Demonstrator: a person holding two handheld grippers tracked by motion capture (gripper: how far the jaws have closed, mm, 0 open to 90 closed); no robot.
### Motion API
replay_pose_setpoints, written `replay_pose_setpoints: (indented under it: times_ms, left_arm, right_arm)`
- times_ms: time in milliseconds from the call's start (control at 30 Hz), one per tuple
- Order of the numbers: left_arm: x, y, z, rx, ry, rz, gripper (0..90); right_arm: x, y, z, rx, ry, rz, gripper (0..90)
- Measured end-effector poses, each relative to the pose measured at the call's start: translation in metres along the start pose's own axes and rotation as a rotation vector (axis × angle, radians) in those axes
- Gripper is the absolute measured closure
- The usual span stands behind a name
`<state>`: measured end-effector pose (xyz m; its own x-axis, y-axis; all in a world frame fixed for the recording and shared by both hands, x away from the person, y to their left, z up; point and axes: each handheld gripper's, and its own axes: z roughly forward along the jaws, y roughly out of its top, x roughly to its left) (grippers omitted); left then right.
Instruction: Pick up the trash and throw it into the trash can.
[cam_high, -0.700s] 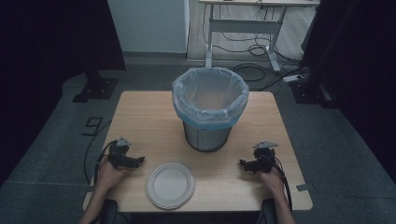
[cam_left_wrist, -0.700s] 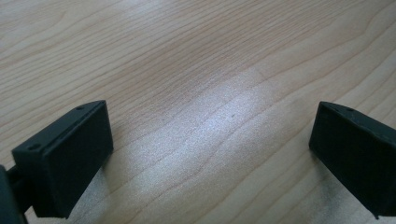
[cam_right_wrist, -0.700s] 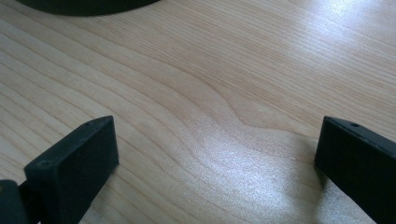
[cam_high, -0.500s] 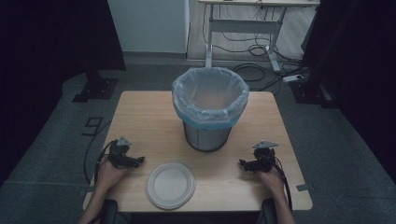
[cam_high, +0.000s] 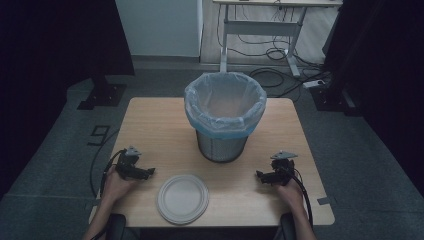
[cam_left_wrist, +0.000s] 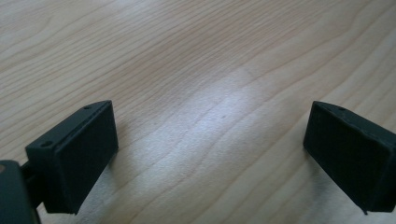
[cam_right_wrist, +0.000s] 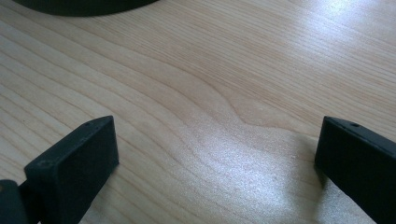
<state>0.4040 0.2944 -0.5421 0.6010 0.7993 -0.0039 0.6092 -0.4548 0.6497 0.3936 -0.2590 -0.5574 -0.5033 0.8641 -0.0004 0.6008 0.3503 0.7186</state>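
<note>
Nothing has shifted over the last moment: both hands stay parked near the table's (cam_high: 165, 125) front edge, so work looks not yet begun. Left gripper (cam_high: 141, 172) and right gripper (cam_high: 263, 175) each hold their jaws spread wide, with bare wood between them. White plate (cam_high: 183, 198) lies just beyond the left jaws' tips, untouched. High view shows the lined bin (cam_high: 225, 116) standing farther back, between both grippers; gripper views add the empty jaw gaps.
</note>
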Motion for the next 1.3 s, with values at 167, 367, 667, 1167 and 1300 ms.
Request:
replay_pose_setpoints:
  times_ms: [167,367,667,1167,1300]
  left_arm:
    - [-0.009,0.007,-0.004,-0.028,-0.040,0.024,3.1]
    - [-0.030,0.019,-0.005,-0.036,-0.096,0.088,4.5]
    - [-0.058,0.034,-0.003,-0.070,-0.184,0.144,10.0]
    - [-0.079,0.040,0.015,-0.012,-0.230,0.229,31.1]
    - [-0.080,0.039,0.018,0.001,-0.246,0.236,38.8]
  right_arm:
    - [0.000,0.000,0.000,0.000,-0.001,0.001,0.0]
    - [0.001,0.000,0.000,0.000,-0.003,0.003,0.0]
    - [0.001,0.000,0.000,0.000,-0.003,0.004,0.0]
    - [0.002,-0.001,-0.001,0.000,-0.003,0.005,0.0]
    - [0.002,-0.001,-0.001,0.001,-0.003,0.005,0.0]
